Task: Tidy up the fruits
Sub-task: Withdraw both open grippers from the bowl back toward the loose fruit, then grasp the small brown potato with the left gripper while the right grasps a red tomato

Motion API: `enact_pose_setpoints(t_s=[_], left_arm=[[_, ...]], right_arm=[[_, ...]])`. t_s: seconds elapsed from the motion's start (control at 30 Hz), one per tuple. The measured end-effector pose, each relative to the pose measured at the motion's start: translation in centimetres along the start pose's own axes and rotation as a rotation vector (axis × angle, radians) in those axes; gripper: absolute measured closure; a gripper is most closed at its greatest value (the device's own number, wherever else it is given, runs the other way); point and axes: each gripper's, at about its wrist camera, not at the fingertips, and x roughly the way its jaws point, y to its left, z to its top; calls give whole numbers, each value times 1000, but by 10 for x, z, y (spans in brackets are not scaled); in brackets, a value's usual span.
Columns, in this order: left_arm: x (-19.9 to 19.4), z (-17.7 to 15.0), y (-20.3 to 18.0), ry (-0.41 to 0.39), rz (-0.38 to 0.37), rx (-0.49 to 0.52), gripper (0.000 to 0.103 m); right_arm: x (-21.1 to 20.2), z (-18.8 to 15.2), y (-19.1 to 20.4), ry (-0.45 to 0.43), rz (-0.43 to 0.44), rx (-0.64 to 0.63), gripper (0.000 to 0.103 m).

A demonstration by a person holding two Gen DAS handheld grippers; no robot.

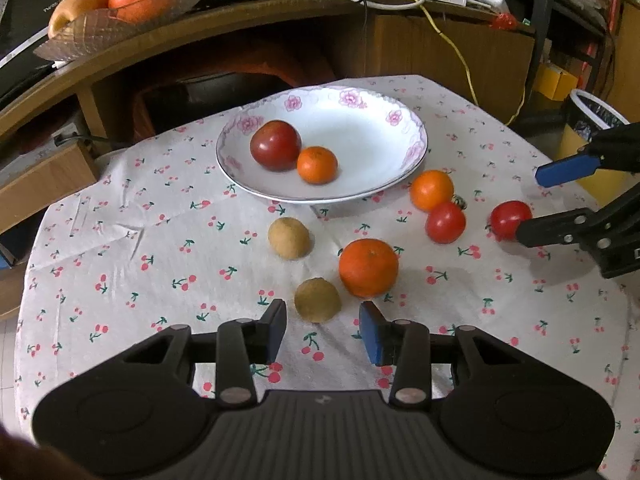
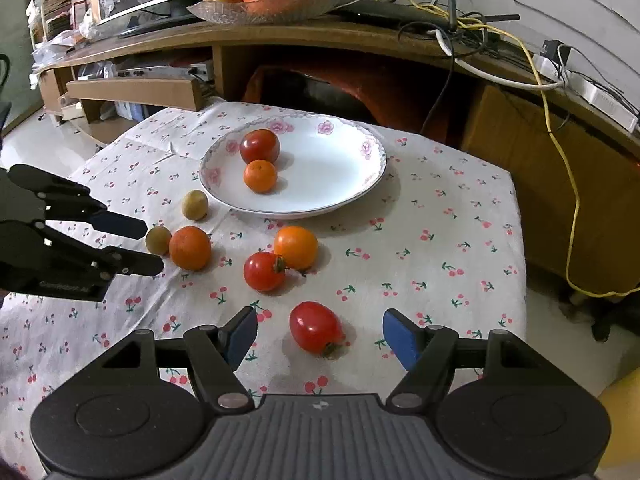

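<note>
White plate (image 1: 400, 128), pink floral rim; white cloth (image 1: 120, 248), red cherry print. Red tomatoes (image 2: 316, 327), orange mandarins (image 1: 368, 267), tan-brown kiwis (image 1: 289, 237).

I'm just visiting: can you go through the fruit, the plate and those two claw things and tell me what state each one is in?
Plate: holds two fruits, mostly bare.
Dark tomato: in plate.
Small orange: in plate, touching dark tomato.
Nearest tomato: on cloth, ungripped, just ahead of right gripper.
Brown fruit: on cloth, ungripped, just ahead of left gripper.
Big orange: on cloth.
Left gripper: open, empty.
Right gripper: open, empty.
</note>
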Motion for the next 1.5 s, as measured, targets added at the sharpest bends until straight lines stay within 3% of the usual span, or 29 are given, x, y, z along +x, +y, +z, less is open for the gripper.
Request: enact_pose_setpoints(t_s=[0.2,0.4,0.5,0.57,0.63,0.77,0.93,1.3,1.5], left_arm=[[6,-1,-2,-30,-1,32,54],[6,-2,-1,-48,-19,47,53],[6,-2,3,-55,-30,46,50],[9,-1,5,-55,-35,41,49],[10,0,4,-58,-36,43,48],[10,0,4,-55,-39,35,49],[7,1,0,-37,-41,25,71],[-22,-11,-14,-11,-62,15,71],[-17,-21,-24,5,-68,38,71]], right_arm=[[13,-4,-3,24,20,-3,34],[26,-4,2,48,33,-25,42],[27,-3,4,49,25,-40,49],[26,-2,3,48,30,-28,67],[26,-1,2,50,23,-20,71],[26,-2,1,55,24,-10,72],[23,-2,3,61,33,-5,73],[6,-11,23,49,76,-48,73],[12,-16,33,64,62,-94,72]])
